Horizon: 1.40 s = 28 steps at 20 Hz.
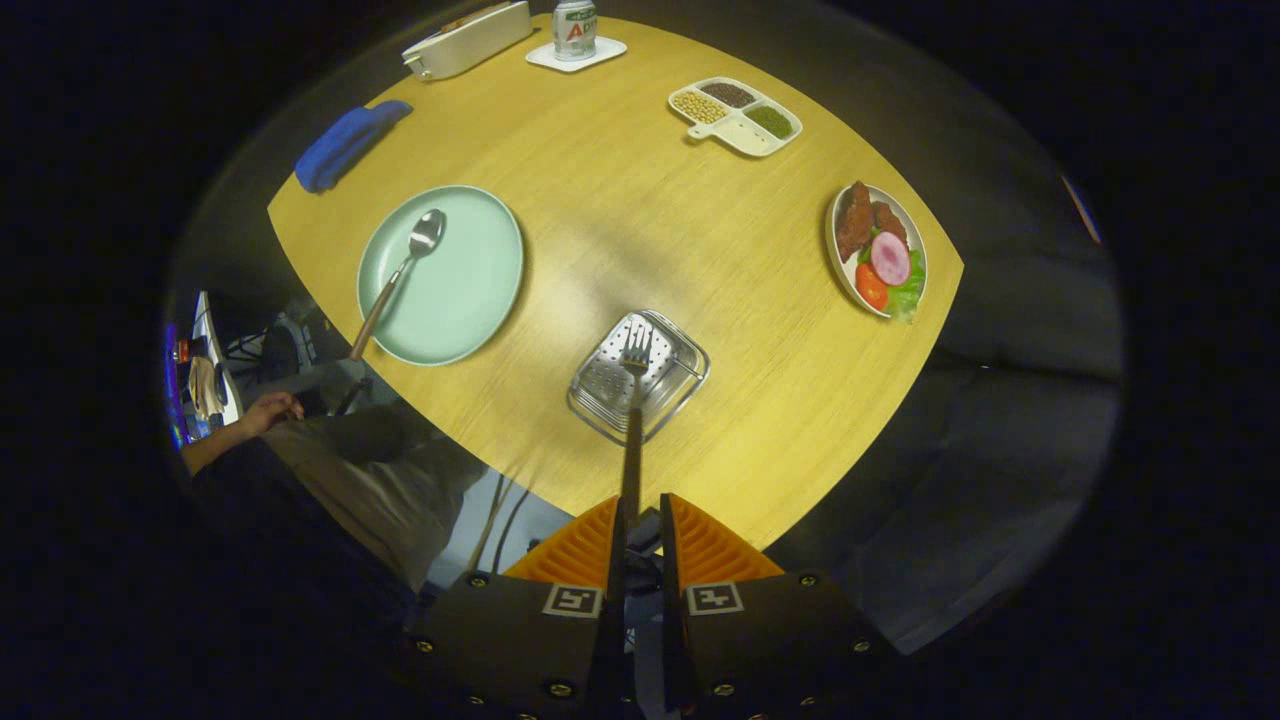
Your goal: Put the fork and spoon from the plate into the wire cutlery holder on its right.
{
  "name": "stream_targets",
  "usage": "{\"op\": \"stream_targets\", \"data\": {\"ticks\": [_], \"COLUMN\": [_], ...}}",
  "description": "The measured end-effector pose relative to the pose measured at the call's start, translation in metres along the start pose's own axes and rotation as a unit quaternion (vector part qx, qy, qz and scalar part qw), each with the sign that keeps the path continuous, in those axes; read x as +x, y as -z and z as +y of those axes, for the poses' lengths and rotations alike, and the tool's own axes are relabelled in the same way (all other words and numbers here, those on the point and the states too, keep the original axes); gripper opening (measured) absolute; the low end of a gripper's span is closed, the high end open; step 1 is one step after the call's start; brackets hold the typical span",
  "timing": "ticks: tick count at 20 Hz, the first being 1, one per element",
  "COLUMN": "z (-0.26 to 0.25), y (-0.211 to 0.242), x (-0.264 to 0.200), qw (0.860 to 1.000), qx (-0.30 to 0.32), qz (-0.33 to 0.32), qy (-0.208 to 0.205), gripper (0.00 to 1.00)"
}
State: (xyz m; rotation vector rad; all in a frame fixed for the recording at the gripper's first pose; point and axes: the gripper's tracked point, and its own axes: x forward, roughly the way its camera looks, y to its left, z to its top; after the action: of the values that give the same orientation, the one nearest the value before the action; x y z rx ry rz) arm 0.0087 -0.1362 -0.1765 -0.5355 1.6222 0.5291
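The fingers [637, 525] were clamped on the dark-handled metal fork [634, 400], holding it over the square wire cutlery holder [690, 372] near the tabletop's [640, 200] edge, so lowering it probably came next.

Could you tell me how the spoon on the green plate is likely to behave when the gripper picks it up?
The spoon looks rigid, so it probably won't flex. Its shiny bowl suggests metal, likely slippery; the brownish handle may offer better grip. The handle overhangs the green plate rim, so a push could tip it off. The gripper currently holds the fork.
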Motion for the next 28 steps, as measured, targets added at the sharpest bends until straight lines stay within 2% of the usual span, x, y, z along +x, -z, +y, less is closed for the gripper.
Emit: {"op": "stream_targets", "data": {"ticks": [4,10,14,18,24,28], "z": [0.069,0.162,0.191,0.219,0.246,0.252], "y": [-0.024,-0.041,-0.050,-0.080,-0.109,-0.116], "x": [0.014,0.044,0.058,0.073,0.103,0.118], "qw": [0.998,0.990,0.987,0.980,0.972,0.973], "qx": [0.018,0.036,0.051,0.095,0.141,0.137], "qz": [-0.050,-0.069,-0.077,-0.099,-0.084,-0.064], "qy": [-0.046,-0.114,-0.127,-0.146,-0.171,-0.172], "gripper": [0.17,0.17,0.17,0.16,0.17,0.17]}}
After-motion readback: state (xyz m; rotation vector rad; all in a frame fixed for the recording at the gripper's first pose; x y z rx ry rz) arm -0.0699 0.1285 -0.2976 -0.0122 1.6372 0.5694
